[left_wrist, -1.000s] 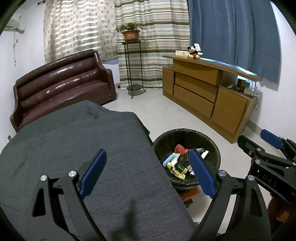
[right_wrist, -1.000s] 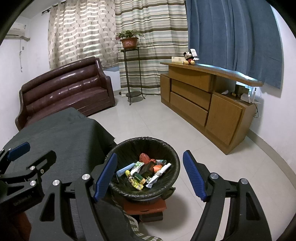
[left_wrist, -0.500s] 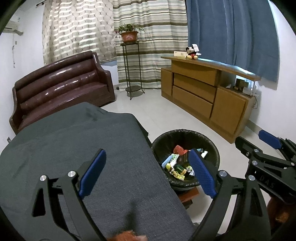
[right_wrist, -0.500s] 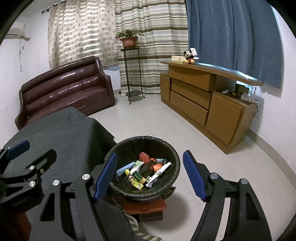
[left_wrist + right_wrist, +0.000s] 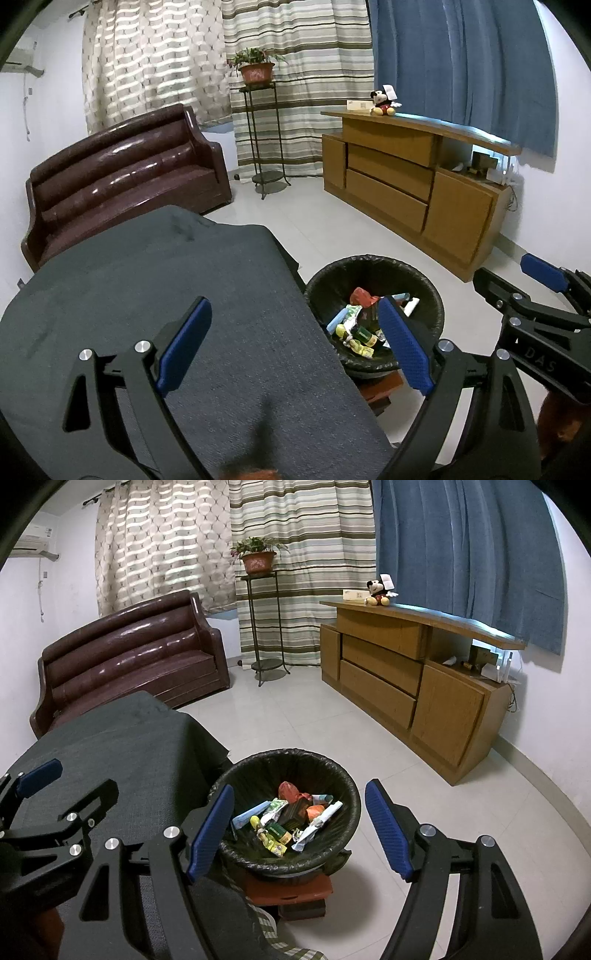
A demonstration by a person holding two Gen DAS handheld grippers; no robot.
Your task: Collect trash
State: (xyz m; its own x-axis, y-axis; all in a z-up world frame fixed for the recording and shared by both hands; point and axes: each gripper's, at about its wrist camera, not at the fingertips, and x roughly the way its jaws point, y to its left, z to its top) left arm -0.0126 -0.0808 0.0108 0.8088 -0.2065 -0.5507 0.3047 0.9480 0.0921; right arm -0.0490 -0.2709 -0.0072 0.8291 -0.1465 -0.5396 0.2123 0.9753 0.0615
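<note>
A black-lined trash bin [image 5: 334, 775] stands on a red stool [image 5: 295, 890] beside a table under a dark grey cloth [image 5: 155, 295]. The bin holds several wrappers and packets [image 5: 288, 821]. It also shows in the left wrist view [image 5: 373, 264]. My left gripper [image 5: 295, 343] is open and empty above the cloth's right edge. My right gripper [image 5: 299, 830] is open and empty above the bin. Each gripper shows at the edge of the other's view: the right [image 5: 535, 295], the left [image 5: 40, 794].
A brown leather sofa [image 5: 122, 184] stands at the back left. A metal plant stand with a potted plant [image 5: 258, 70] is by the curtains. A wooden sideboard [image 5: 413, 188] with a Mickey toy [image 5: 382, 99] runs along the right wall. White tiled floor lies between.
Both grippers stay open and nearly still. The left wrist view has drifted slightly; the trash in the bin has not moved.
</note>
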